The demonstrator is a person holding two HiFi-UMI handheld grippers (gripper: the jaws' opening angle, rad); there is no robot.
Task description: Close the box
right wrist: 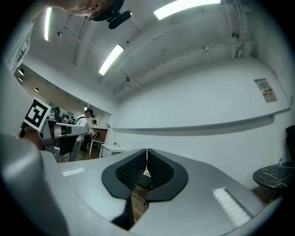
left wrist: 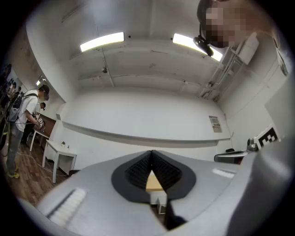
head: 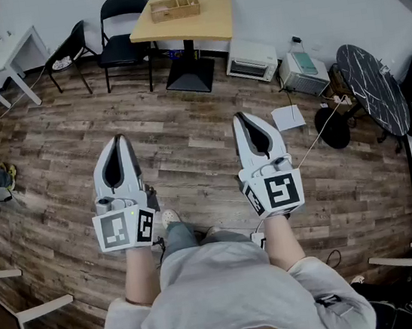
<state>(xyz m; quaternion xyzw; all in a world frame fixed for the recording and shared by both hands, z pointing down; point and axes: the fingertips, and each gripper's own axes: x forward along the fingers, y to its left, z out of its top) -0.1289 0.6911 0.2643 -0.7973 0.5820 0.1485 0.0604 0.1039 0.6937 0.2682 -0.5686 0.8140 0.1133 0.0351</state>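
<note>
Wood-plank flooring fills the head view, where both forearms reach forward side by side, the left gripper (head: pixel 119 140) and right gripper (head: pixel 244 116) held level above it. Well beyond them the box (head: pixel 175 8) sits on a wooden table (head: pixel 213 23) (its lid too small to make out). Left gripper view: jaw tips meet, nothing between them. Right gripper view: jaws likewise pressed together, empty.
</note>
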